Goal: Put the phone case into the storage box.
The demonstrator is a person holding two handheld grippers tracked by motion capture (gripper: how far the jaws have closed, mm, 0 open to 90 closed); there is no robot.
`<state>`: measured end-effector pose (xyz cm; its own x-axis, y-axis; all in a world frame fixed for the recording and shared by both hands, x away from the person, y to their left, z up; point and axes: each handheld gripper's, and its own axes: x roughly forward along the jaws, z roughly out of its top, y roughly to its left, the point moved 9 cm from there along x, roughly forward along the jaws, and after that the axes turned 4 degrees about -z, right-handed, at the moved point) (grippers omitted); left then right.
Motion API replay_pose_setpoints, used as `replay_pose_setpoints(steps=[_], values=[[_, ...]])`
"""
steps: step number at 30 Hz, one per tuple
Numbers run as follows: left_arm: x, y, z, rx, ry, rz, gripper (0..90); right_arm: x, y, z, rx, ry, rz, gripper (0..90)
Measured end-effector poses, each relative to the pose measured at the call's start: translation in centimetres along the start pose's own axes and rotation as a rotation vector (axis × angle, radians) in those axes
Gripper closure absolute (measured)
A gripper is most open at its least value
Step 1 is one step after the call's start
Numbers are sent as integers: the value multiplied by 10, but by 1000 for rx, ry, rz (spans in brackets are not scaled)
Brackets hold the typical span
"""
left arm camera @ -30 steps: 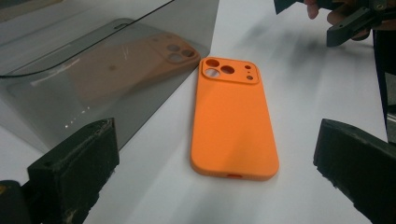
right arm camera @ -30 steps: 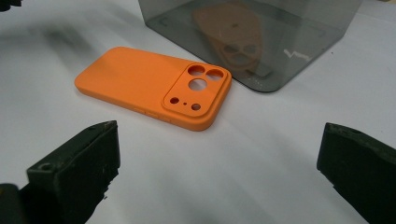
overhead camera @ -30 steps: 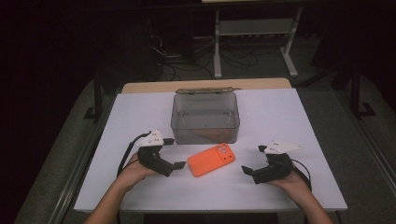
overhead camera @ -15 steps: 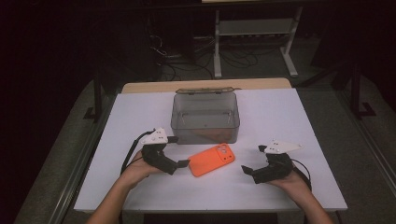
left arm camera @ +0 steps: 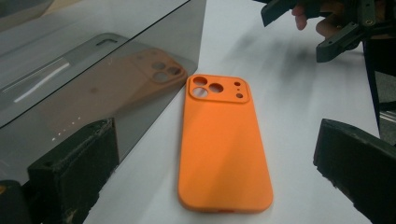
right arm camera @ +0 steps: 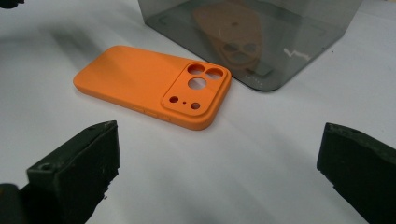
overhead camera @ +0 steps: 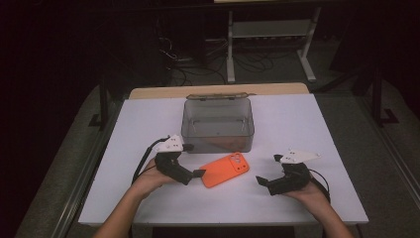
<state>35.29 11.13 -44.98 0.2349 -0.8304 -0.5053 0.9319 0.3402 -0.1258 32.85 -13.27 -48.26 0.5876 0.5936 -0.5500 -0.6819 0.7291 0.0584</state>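
Left gripper view: the left gripper (left arm camera: pixel 219 163) spreads its jaws wide, holding nothing, around the near end of the flat orange silicone phone case (left arm camera: pixel 222 144). The case lies on the white desk (overhead camera: pixel 297 124), just beside the smoky clear plastic box (overhead camera: pixel 218 124). The right gripper (overhead camera: pixel 267 182), also wide open and empty, sits near it.

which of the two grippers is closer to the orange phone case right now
The left gripper: its open jaws reach the near end of the flat orange silicone phone case. The right gripper, also open, sits apart across bare white table.

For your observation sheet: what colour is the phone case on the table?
Plain orange phone case, clearest in the left gripper view.
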Motion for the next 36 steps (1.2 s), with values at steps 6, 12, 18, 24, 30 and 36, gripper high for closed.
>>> replay_pose_setpoints(steps=[6,12,18,24,30,36], values=[[4,-2,2,5,2,-6,0,0,0,0,-2,0,-1,0],[9,-3,5,9,1,-9,0,0,0,0,-2,0,-1,0],[14,-4,7,15,0,-15,0,0,0,0,-2,0,-1,0],[19,-6,10,22,3,-23,0,0,0,0,-4,0,-1,0],[24,-6,13,21,0,-30,0,0,0,0,-1,0,-1,0],[29,-7,17,23,-2,-37,0,0,0,0,-3,1,0,0]])
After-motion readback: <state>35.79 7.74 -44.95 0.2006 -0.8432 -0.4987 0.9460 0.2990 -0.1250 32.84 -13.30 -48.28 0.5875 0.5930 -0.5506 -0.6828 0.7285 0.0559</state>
